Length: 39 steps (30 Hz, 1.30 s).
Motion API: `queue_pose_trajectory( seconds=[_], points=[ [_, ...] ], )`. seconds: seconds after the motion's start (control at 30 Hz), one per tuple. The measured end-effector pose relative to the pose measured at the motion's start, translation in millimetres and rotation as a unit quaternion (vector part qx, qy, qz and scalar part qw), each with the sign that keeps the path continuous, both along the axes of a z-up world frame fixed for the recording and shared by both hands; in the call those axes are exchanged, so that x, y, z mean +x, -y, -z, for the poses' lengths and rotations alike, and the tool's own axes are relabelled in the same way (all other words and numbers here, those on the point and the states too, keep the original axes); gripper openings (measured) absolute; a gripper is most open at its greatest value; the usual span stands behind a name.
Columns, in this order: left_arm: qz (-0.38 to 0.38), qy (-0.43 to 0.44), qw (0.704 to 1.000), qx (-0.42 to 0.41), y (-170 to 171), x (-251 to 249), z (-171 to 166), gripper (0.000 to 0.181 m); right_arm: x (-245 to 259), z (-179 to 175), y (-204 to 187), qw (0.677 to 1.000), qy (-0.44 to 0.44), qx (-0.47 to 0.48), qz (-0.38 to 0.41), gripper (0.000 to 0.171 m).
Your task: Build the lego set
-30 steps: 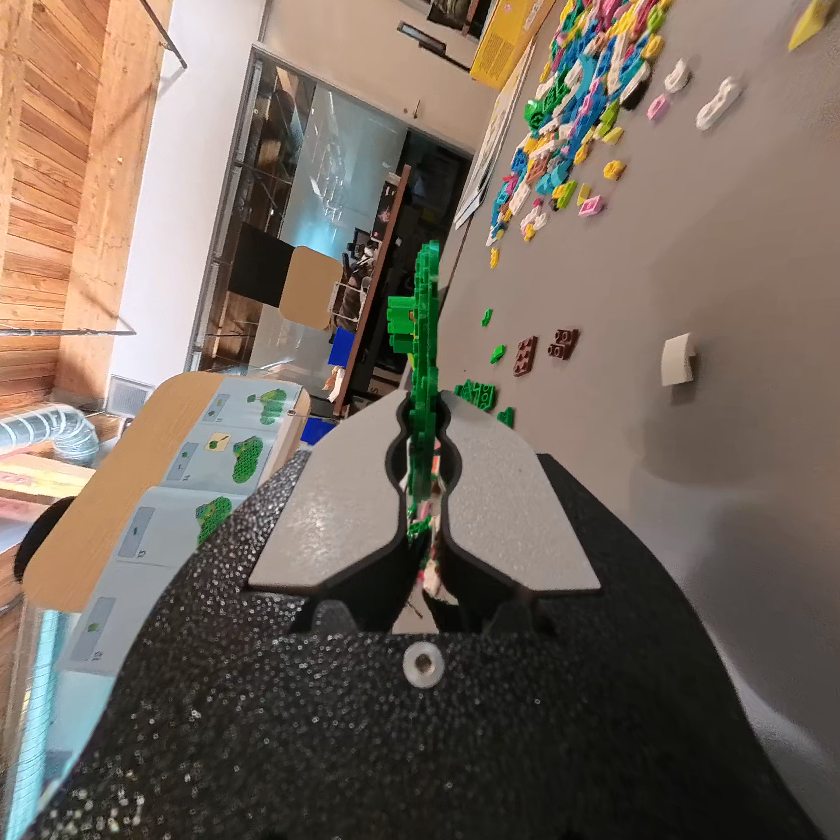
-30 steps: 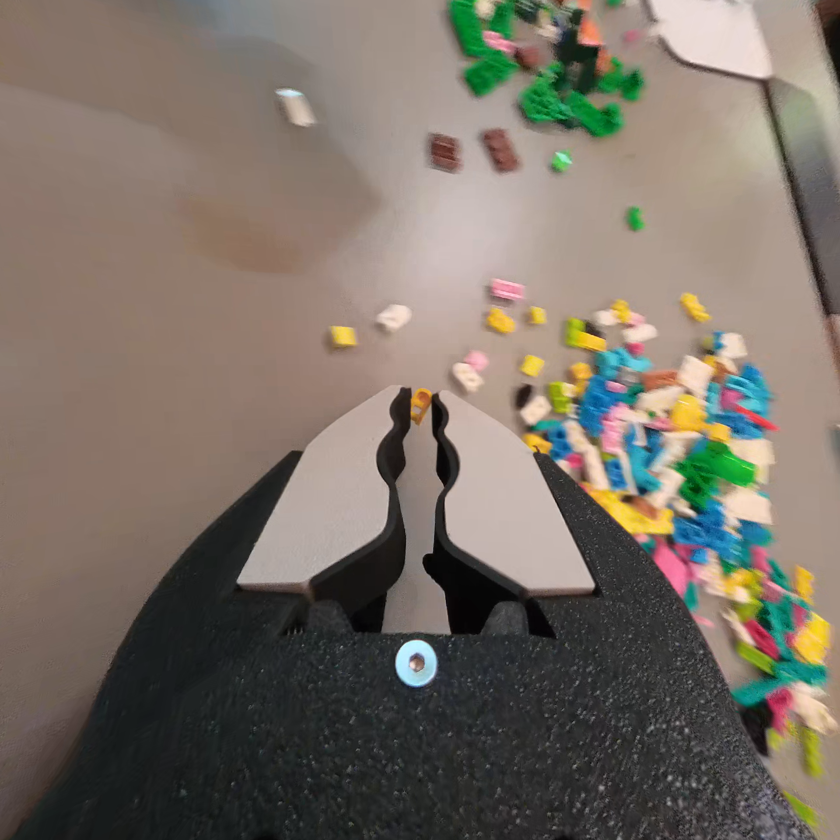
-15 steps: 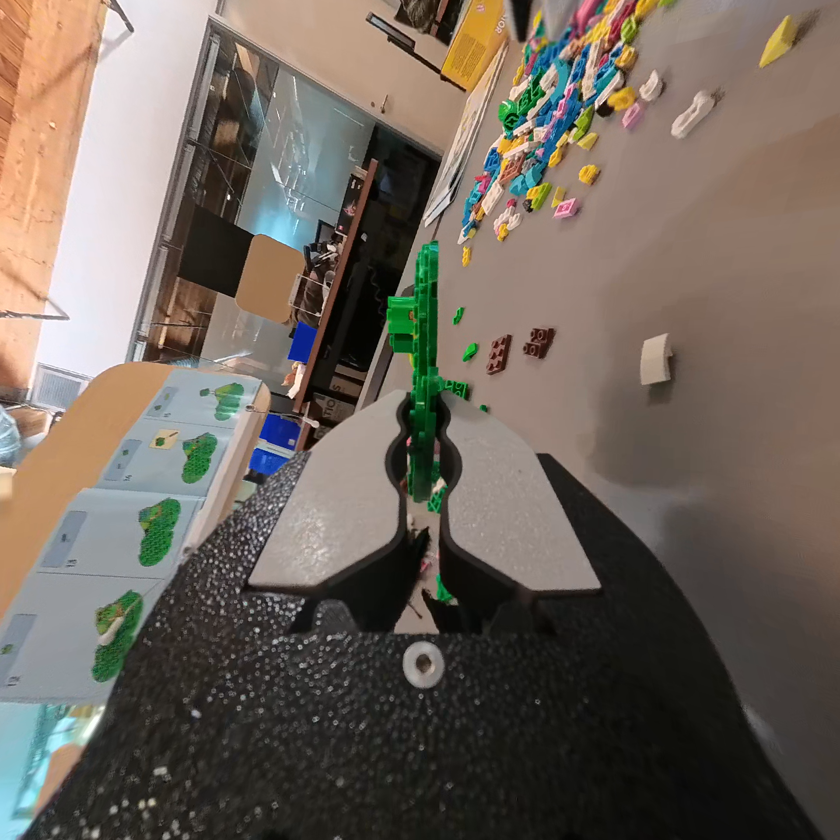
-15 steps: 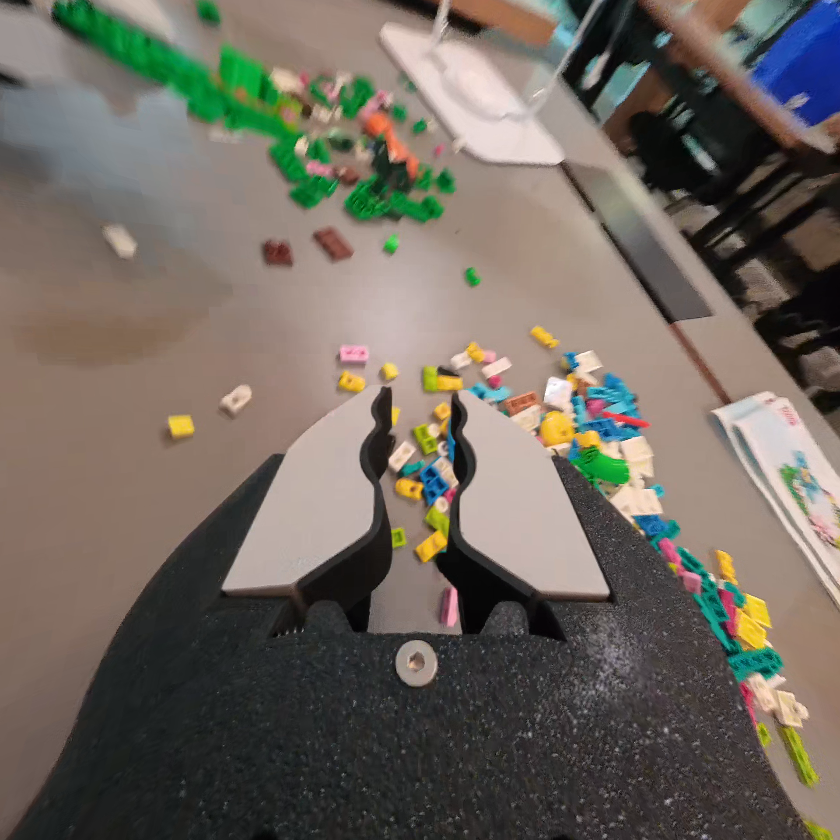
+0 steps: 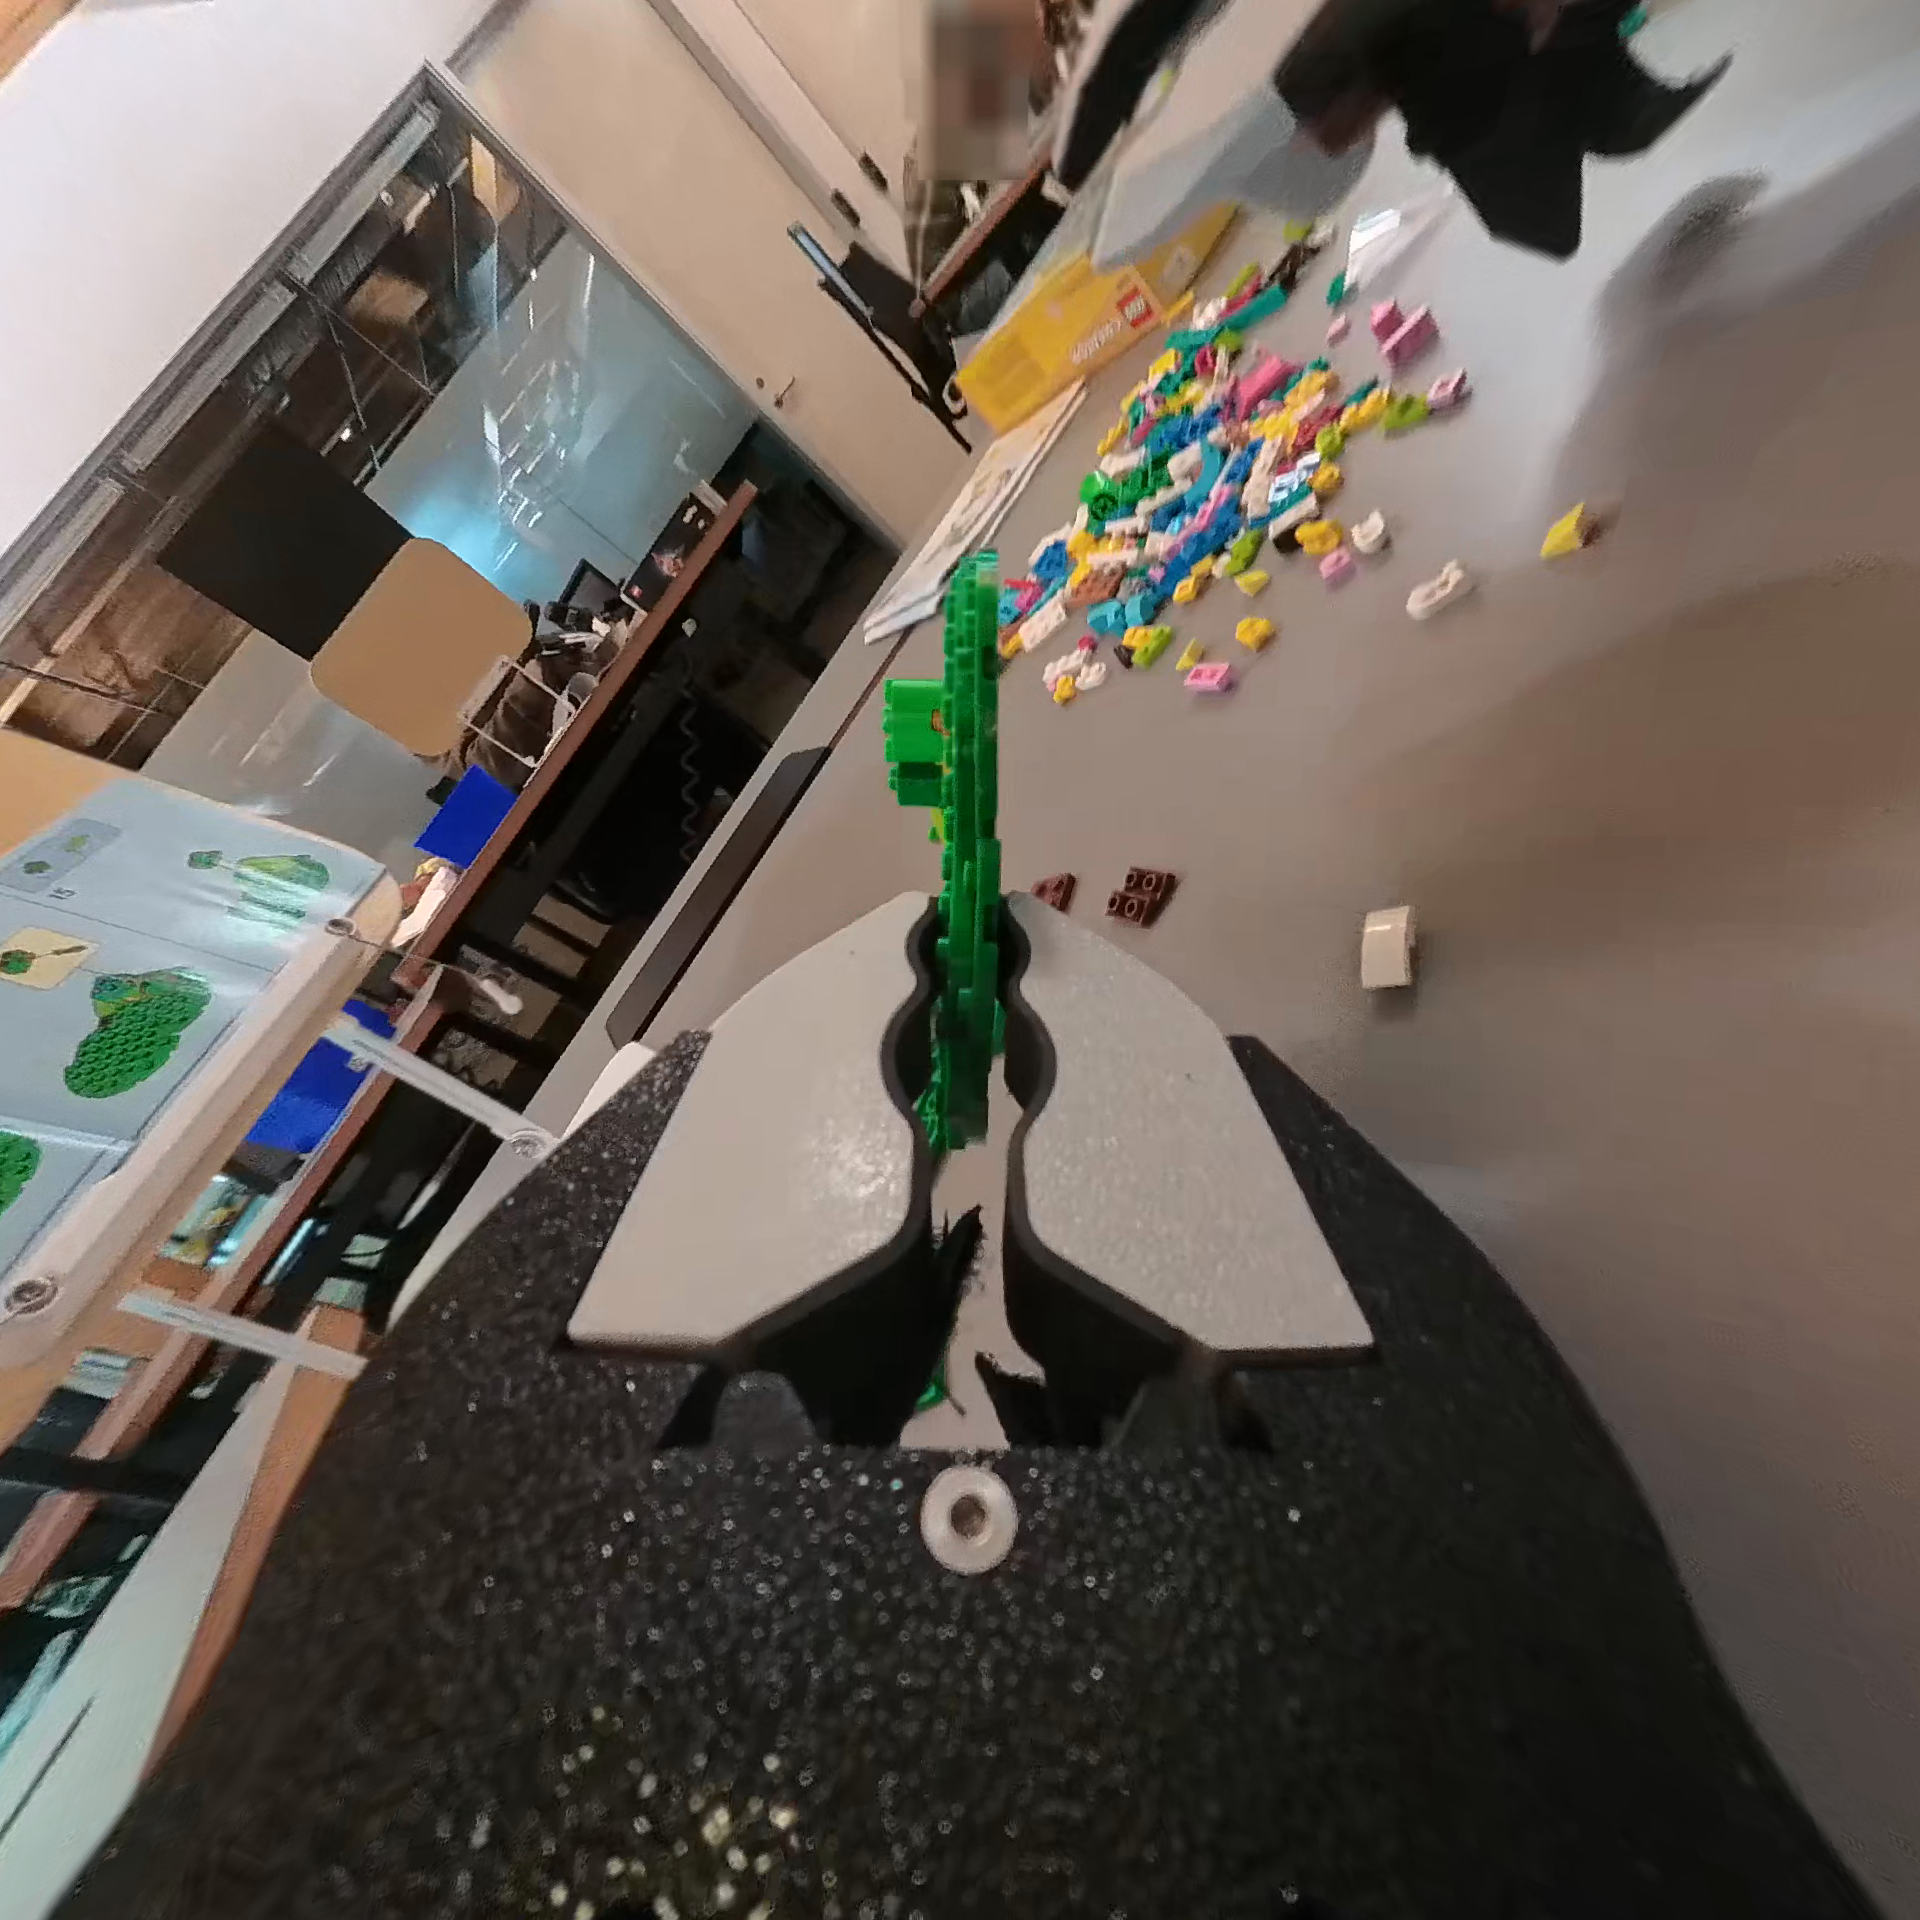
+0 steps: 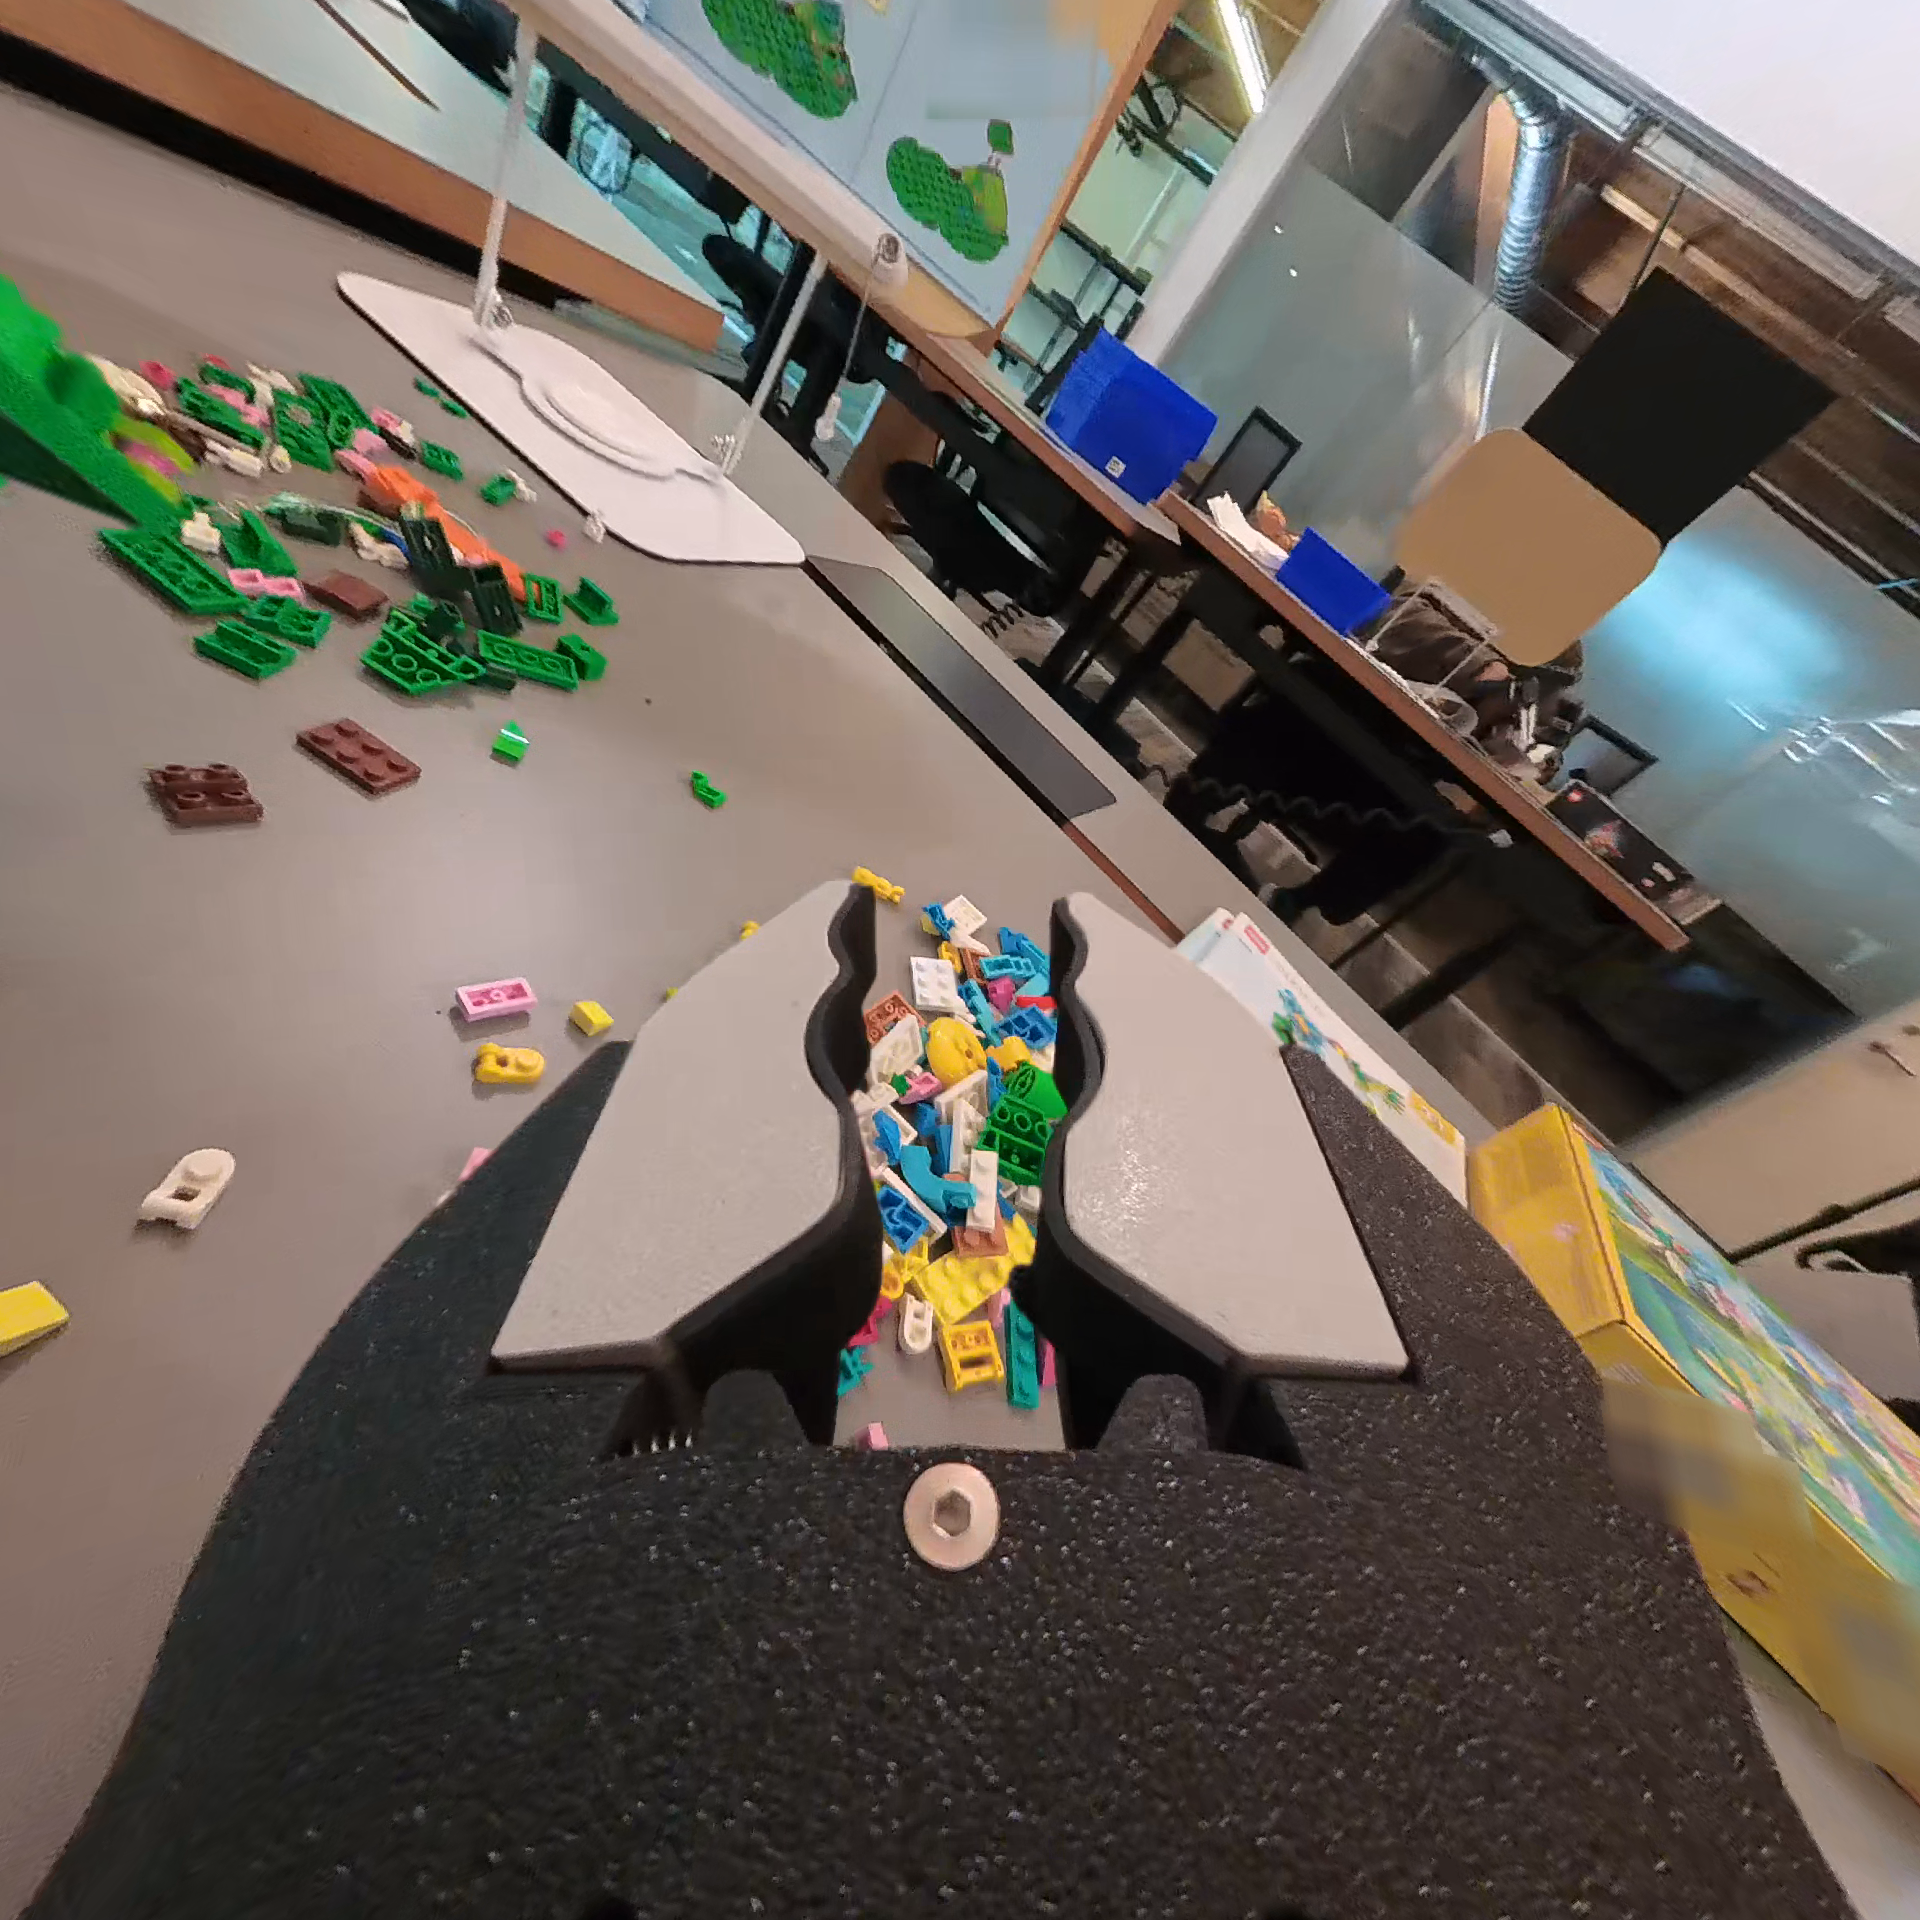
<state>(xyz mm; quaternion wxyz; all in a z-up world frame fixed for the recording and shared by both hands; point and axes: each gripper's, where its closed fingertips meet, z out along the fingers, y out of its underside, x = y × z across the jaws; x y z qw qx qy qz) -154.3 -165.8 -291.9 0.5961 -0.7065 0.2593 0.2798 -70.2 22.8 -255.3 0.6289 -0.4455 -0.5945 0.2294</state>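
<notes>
Right gripper (image 6: 961, 914) has swung off the bare bench (image 6: 312, 935) over the mixed brick pile (image 6: 956, 1132), jaws now spread and empty, likely picking the next piece. Left gripper (image 5: 966, 935) keeps its jaws pinching the green plate build (image 5: 971, 831) upright. Only the right view shows the loose green plates (image 6: 416, 644), far left of its jaws.

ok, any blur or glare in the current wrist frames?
Left wrist view: motion smear top right over the other tool, green plate assembly in the left tool fairly sharp, wide-angle bending at the edges. Right wrist view: mostly sharp, slight smear on the yellow box, soft sheen on the grey table.
</notes>
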Motion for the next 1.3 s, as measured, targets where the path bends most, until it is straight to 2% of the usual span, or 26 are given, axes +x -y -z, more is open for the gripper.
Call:
queue_pose_trajectory(
  seconds=[0.23,0.6,1.1,1.3],
  points=[
    [-0.002,0.007,1.0,-0.015,0,-2,4,0.008,0,2,0,0.998,-0.014,-0.054,-0.004,0.026],
    [0.029,0.007,1.0,-0.001,2,6,1,0.008,6,-12,-4,0.981,-0.091,-0.169,-0.032,0.019],
    [0.028,0.01,1.0,0.004,3,5,0,0.008,3,-9,2,0.985,-0.079,-0.149,-0.04,0.018],
    [0.029,-0.001,1.0,-0.001,2,6,1,0.008,15,-20,-14,0.989,-0.092,-0.115,-0.009,0.019]
  ],
)
